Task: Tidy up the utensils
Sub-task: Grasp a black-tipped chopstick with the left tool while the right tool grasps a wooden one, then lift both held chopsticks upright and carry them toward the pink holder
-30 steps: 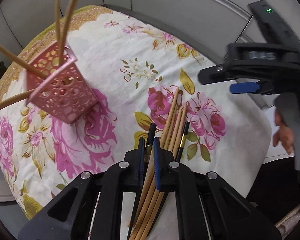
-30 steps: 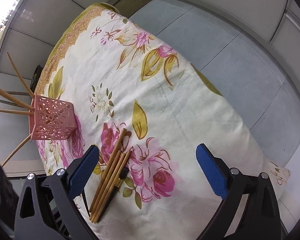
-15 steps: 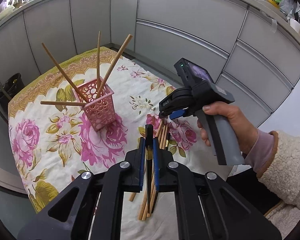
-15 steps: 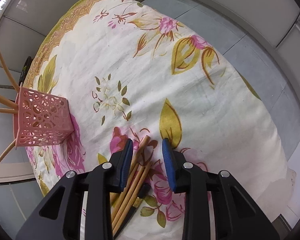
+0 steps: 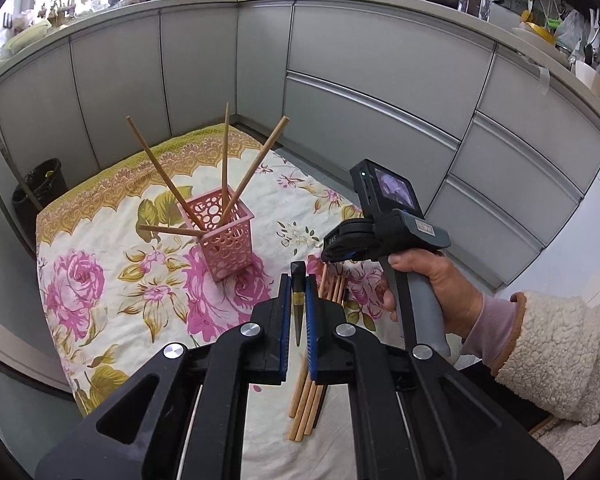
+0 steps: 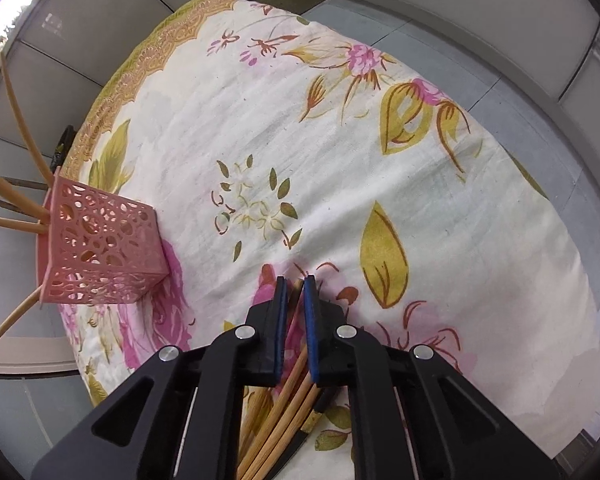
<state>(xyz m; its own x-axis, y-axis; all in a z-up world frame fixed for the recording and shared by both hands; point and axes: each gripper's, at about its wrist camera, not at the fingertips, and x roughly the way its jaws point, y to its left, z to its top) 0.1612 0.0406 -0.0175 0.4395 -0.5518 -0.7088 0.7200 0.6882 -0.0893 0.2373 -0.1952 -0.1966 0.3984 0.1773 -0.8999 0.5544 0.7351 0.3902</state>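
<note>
A dark chopstick (image 5: 297,300) stands upright off the worktop. Tan wooden chopsticks (image 5: 306,408) lie bundled at six o'clock; four more lean splayed in the pink perforated holder (image 5: 228,238) at ten o'clock.

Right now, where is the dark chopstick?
In the left wrist view, the dark chopstick is clamped in the left gripper, lifted above the table, near the pink holder.

Black plastic left tool (image 5: 296,312) filling the lower frame, with blue pads (image 5: 310,320) lining the inner faces of both fingers and round silver screws on the angular, cut-out linkage arms. Same build on the right tool (image 6: 295,312): black frame, blue pads, silver screws; seen at centre right of the left view, grey handle, small lit screen and green light on top. Bare-skinned right hand (image 5: 440,292), pink cuff under cream fleece sleeve (image 5: 556,356) edged in tan.
</note>
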